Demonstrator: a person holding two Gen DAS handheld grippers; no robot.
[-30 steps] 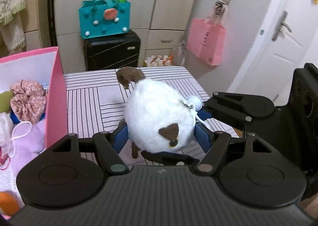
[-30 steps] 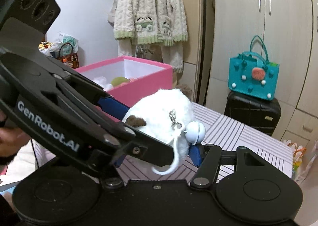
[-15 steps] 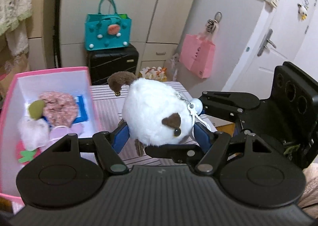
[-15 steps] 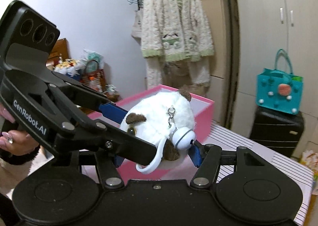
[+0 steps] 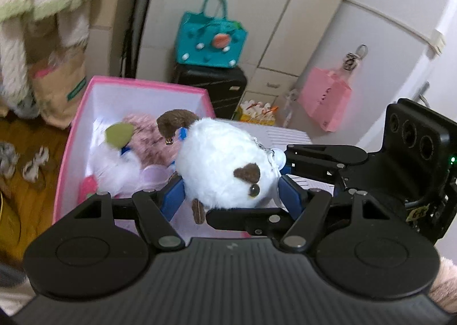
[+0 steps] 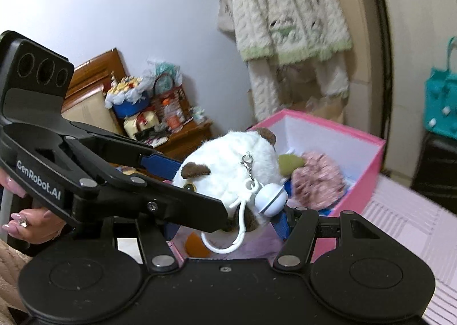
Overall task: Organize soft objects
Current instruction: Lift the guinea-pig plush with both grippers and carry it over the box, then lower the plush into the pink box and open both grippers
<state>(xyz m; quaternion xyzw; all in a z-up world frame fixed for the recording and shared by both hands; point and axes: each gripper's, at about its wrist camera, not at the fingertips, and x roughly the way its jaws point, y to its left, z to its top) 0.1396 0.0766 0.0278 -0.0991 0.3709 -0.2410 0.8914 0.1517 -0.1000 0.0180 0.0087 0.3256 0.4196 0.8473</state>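
Note:
A white plush toy [image 5: 220, 162] with brown ears, a white bell and a keyring loop is held from two sides. My left gripper [image 5: 232, 195] is shut on it, blue pads pressing its flanks. My right gripper [image 6: 225, 222] is shut on the same plush toy [image 6: 228, 170], and in the left wrist view it reaches in from the right. The toy hangs over the near corner of the pink box [image 5: 142, 88], whose white inside holds a pink scrunchie [image 6: 317, 179], a green piece [image 5: 118, 132] and white fluff. A person's hand [image 6: 31, 216] grips the left tool.
A striped table [image 6: 400, 210] lies to the right of the pink box [image 6: 328, 122]. Behind stand a black suitcase [image 5: 214, 85] with a teal bag [image 5: 211, 39] on top. A pink bag [image 5: 325, 102] hangs on the door. A knitted cardigan [image 6: 291, 10] and a cluttered wooden cabinet [image 6: 160, 113] are on the left.
Both grippers have carried the plush toy up and to the left, from over the striped table to over the pink box. Both grips look the same.

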